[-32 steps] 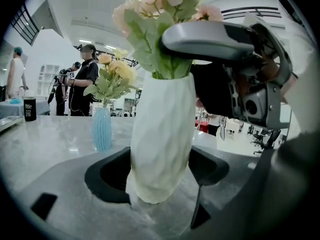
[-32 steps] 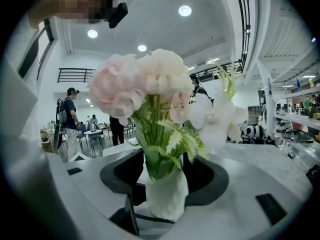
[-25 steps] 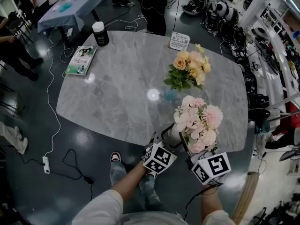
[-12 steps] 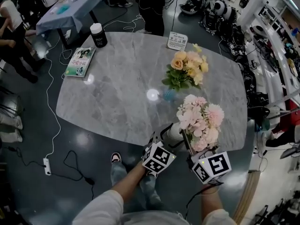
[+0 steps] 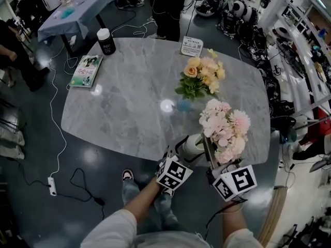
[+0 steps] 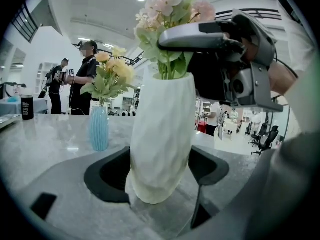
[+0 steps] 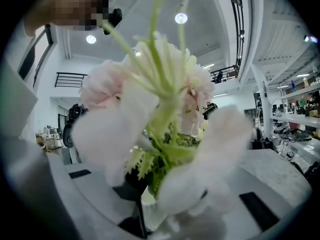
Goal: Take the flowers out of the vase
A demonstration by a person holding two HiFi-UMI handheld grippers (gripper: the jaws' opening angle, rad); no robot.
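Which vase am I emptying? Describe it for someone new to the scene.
On the grey marble table, look at its near edge. The white vase stands there between the fingers of the left gripper. It is textured and holds pink flowers, unlike the small blue vase of yellow flowers mid-table.

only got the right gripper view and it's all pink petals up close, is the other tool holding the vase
observer: Yes. The left tool clamps the white vase low on its body.
operator: flowers out yet
observer: No. The stems of the pink flowers run down into the vase's mouth. The right tool has just been closing its jaws on them above the rim.
operator: anything else on the table nearby
observer: Yellow flowers in a small blue vase stand further in.
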